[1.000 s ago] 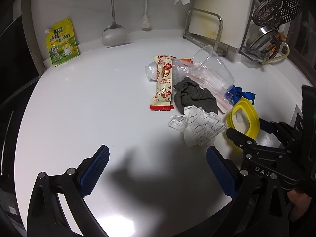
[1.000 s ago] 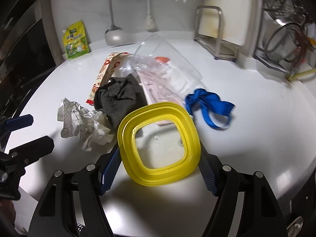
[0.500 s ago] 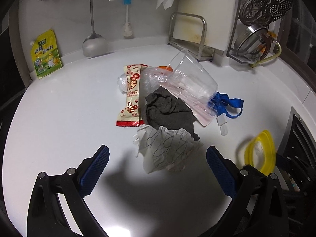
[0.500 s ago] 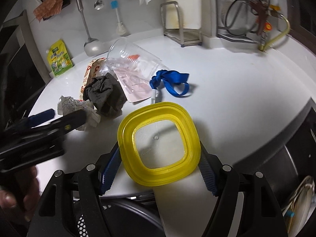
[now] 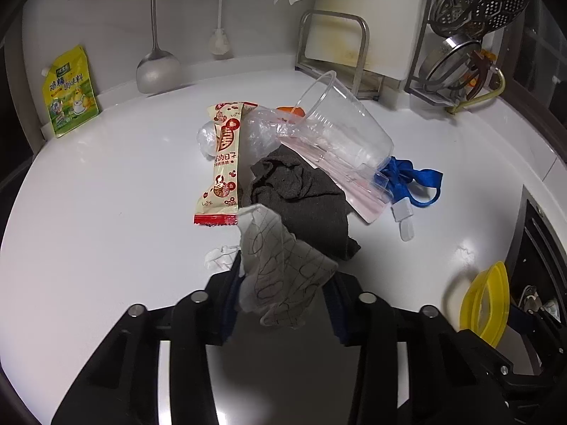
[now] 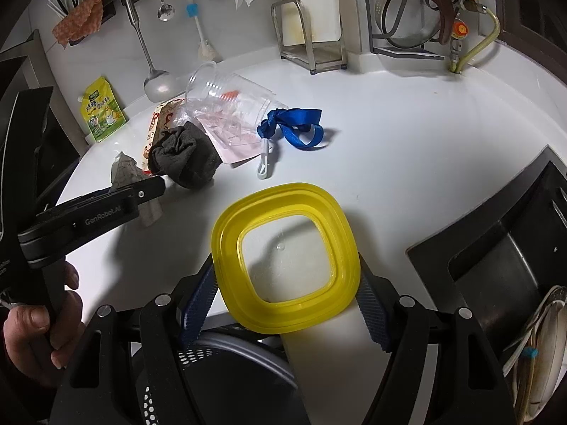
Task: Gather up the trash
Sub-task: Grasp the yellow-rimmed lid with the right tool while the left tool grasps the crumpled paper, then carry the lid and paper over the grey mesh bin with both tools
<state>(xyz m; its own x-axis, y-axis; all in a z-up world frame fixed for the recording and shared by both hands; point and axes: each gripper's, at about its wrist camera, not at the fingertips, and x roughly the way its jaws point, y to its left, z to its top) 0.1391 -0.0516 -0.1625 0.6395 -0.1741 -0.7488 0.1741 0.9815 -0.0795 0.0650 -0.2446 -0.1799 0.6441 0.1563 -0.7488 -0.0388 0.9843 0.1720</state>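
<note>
We see a glossy white countertop [image 5: 106, 184] with glare, white wall [image 5: 106, 17] behind it, ladle [image 5: 156, 67] and brush [image 5: 219, 17] hanging above the countertop, cutting-board rack [image 5: 333, 53] at its back edge, dark sink [image 6: 503, 248] at its right end.

Bare white counter [image 5: 106, 212] left, trash heap mid-counter around tipped clear cup [image 5: 340, 131], dish rack [image 5: 471, 53] crowding rear-right

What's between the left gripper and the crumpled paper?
Nothing visible. The crumpled paper already sits between the left gripper's blue pads, whose jaws are closing on it; the dark cloth lies just behind, not in the way.
</note>
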